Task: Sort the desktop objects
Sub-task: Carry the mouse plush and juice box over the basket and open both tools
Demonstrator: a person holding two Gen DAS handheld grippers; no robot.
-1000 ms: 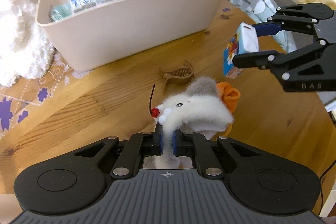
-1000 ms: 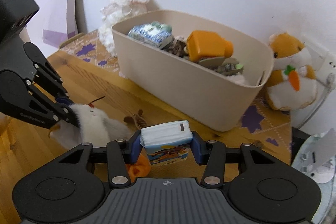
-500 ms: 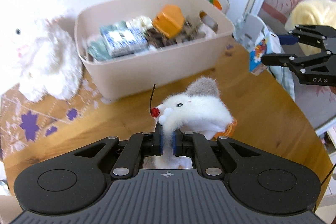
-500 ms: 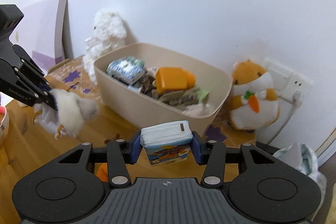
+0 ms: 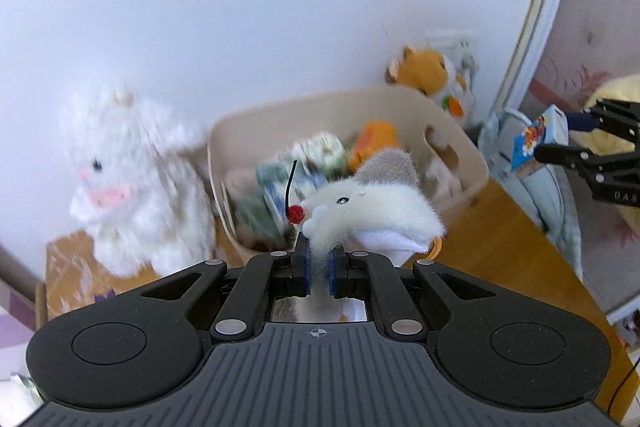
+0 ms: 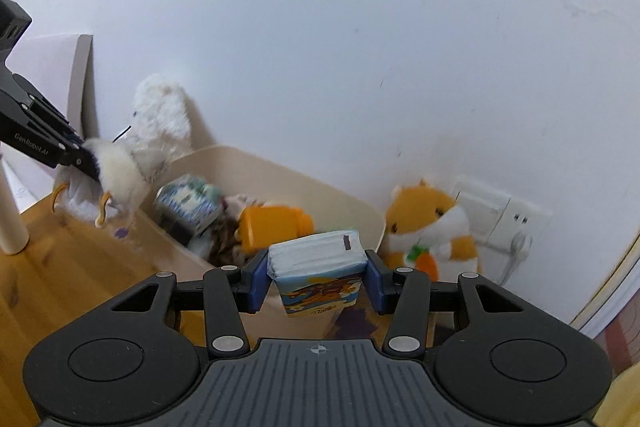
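My left gripper (image 5: 318, 269) is shut on a white furry mouse toy (image 5: 368, 211) with a grey ear and red nose, held in the air in front of the beige bin (image 5: 460, 147). In the right wrist view the toy (image 6: 120, 171) hangs at the bin's left end (image 6: 320, 183). My right gripper (image 6: 318, 283) is shut on a small tissue pack (image 6: 318, 267) with a cartoon print, held above the bin's near right rim. That pack also shows in the left wrist view (image 5: 538, 139). The bin holds an orange block (image 6: 272, 227), a blue-white packet (image 6: 188, 199) and other items.
A white plush lamb (image 5: 124, 179) stands left of the bin against the wall. An orange hamster plush (image 6: 432, 227) sits right of the bin by a wall socket (image 6: 500, 215). The wooden table (image 5: 500, 247) ends at the right, beside a door frame.
Both grippers have risen and tilted up, carrying the mouse toy and tissue pack from table height to above the bin level. The views now look down into the bin.
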